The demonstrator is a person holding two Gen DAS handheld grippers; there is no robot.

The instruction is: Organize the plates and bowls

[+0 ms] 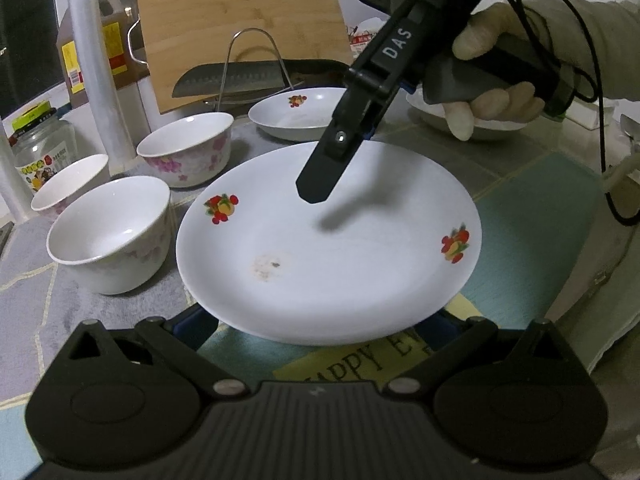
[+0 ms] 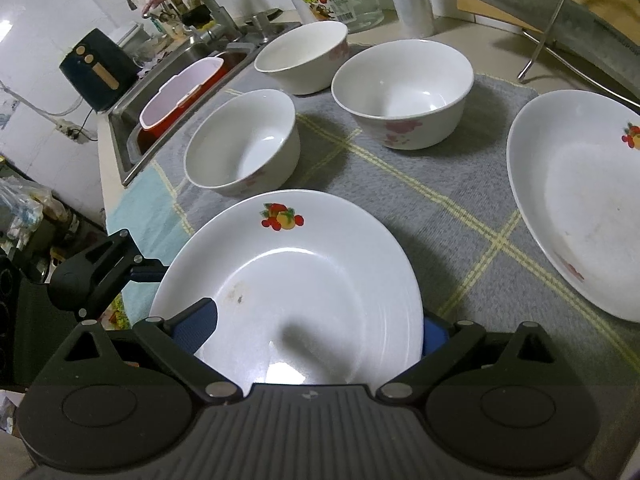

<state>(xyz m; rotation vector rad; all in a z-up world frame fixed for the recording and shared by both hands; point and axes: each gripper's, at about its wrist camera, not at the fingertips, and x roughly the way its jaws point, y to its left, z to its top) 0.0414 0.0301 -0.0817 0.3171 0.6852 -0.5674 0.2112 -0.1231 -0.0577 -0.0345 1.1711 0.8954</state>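
A white plate with fruit prints (image 1: 328, 248) fills the middle of the left wrist view and shows in the right wrist view (image 2: 296, 280). My left gripper (image 1: 320, 332) stands at its near rim, fingertips hidden under the plate. My right gripper (image 2: 316, 332) straddles the plate's rim, one finger (image 2: 200, 320) over the plate, the other (image 2: 432, 336) outside; in the left view its finger (image 1: 324, 172) hovers over the plate. A second fruit plate (image 1: 300, 114) (image 2: 576, 200) lies beyond. Three white bowls (image 2: 244, 144) (image 2: 404, 88) (image 2: 304, 56) stand on the grey mat.
A knife on a wire rack (image 1: 248, 76) and a wooden board (image 1: 240, 20) stand behind. An oil bottle (image 1: 92, 48), film roll (image 1: 100, 80) and glass jar (image 1: 40, 140) stand at the left. A sink (image 2: 168, 92) lies beyond the bowls. Another dish (image 1: 472, 120) sits under the gloved hand.
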